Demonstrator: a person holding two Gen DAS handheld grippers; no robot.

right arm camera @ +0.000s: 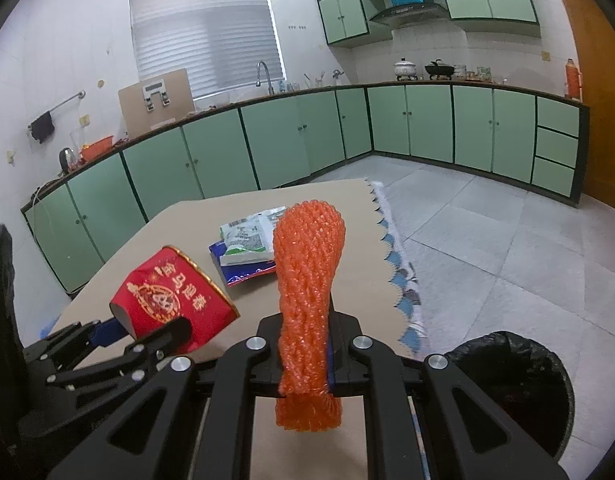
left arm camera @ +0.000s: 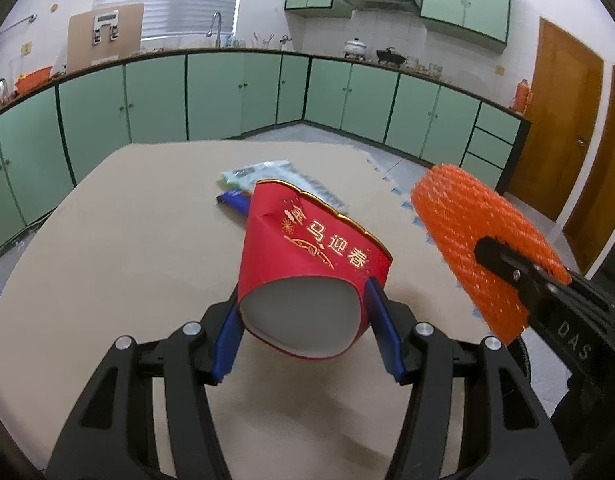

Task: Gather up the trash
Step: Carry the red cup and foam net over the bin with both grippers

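My left gripper (left arm camera: 303,316) is shut on a red paper cup (left arm camera: 307,248) with gold lettering and holds it tilted above the tan table (left arm camera: 107,240); the cup also shows in the right wrist view (right arm camera: 171,296). My right gripper (right arm camera: 305,356) is shut on an orange foam net sleeve (right arm camera: 307,280), held upright above the table; the sleeve also shows in the left wrist view (left arm camera: 479,248). A green-white packet (right arm camera: 247,236) and a blue-red wrapper (right arm camera: 243,268) lie on the table beyond both grippers.
A bin with a black liner (right arm camera: 511,384) stands on the floor right of the table, below my right gripper. The table's right edge has a scalloped cloth trim (right arm camera: 399,264). Green kitchen cabinets (right arm camera: 275,140) line the far walls.
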